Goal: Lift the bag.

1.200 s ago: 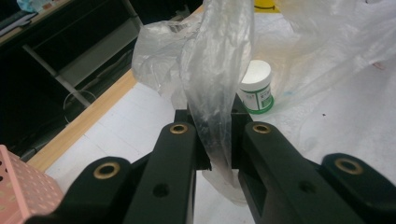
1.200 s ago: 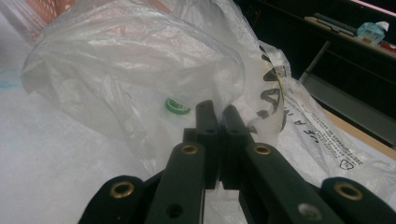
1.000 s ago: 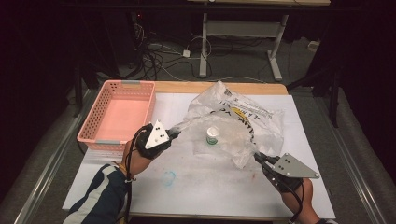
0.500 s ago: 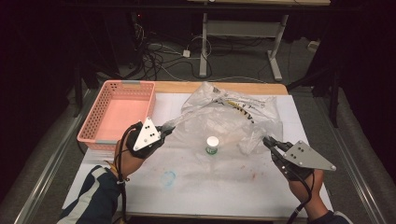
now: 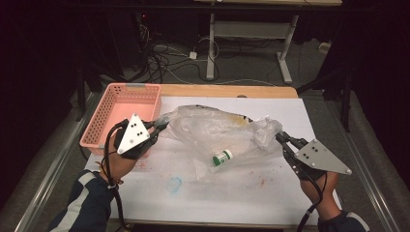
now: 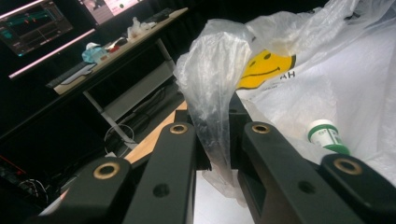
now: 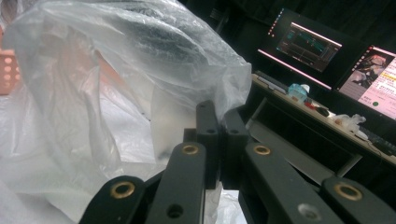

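Note:
A clear plastic bag with a yellow smiley print hangs stretched above the white table cover. My left gripper is shut on the bag's left edge, up beside the pink basket. My right gripper is shut on the bag's right edge. A small white bottle with a green label lies on its side in the sagging bottom of the bag. Both grippers are raised off the table and held apart.
A pink plastic basket stands at the left on the table. Red and blue stains mark the white cover. Behind the table are cables on the floor and a desk frame. Monitors glow in the right gripper view.
Both hands rose and drew apart, lifting and stretching the bag. The bottle, upright on the table before, now lies on its side inside the hanging bag.

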Motion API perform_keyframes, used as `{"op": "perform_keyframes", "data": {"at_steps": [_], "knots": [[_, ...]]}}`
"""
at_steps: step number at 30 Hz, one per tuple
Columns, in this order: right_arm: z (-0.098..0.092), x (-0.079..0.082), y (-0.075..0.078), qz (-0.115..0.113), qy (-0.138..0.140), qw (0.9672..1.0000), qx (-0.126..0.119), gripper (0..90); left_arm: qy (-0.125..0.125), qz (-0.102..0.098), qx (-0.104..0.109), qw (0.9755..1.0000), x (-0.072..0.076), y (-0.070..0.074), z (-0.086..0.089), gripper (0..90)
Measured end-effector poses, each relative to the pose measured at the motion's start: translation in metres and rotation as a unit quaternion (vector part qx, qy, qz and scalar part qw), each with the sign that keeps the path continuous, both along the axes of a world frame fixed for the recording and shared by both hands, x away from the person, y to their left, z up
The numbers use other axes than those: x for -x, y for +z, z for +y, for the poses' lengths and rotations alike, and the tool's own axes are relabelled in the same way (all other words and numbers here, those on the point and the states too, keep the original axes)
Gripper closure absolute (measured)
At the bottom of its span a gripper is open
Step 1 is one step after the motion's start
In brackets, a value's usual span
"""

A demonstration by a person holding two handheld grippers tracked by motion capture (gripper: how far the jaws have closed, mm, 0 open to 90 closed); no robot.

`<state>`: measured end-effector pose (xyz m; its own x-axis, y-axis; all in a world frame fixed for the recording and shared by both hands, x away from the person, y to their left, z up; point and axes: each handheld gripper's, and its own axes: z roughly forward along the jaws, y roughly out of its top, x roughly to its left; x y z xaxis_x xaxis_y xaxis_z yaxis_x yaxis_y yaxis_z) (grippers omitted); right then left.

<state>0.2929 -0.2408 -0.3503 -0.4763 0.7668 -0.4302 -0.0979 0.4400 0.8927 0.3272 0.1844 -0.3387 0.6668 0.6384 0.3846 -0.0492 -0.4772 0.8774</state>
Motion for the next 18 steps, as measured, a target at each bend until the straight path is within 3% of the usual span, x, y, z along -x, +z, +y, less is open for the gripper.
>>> {"op": "perform_keyframes", "data": {"at_steps": [6, 9, 10, 11, 18], "knots": [[-0.005, -0.006, 0.001, -0.006, -0.011, 0.9999, -0.011, 90.0, 0.002, -0.006, 0.013, 0.9999, 0.0, 0.006, 0.002, 84.6], [-0.006, -0.017, 0.0, 0.012, -0.012, 0.9996, -0.02, 90.0, 0.0, -0.006, 0.016, 0.9998, -0.006, 0.006, -0.001, 84.6], [-0.004, -0.03, -0.002, 0.034, -0.011, 0.9992, -0.02, 90.0, 0.0, -0.004, 0.017, 0.9998, -0.01, 0.005, -0.003, 84.6], [-0.004, -0.03, -0.002, 0.034, -0.011, 0.9992, -0.02, 90.0, -0.001, -0.002, 0.017, 0.9998, -0.014, 0.005, -0.006, 84.6], [0.006, -0.085, -0.013, 0.062, -0.037, 0.9972, -0.021, 90.0, -0.001, 0.004, 0.028, 0.9996, -0.047, 0.001, -0.032, 84.3]]}}
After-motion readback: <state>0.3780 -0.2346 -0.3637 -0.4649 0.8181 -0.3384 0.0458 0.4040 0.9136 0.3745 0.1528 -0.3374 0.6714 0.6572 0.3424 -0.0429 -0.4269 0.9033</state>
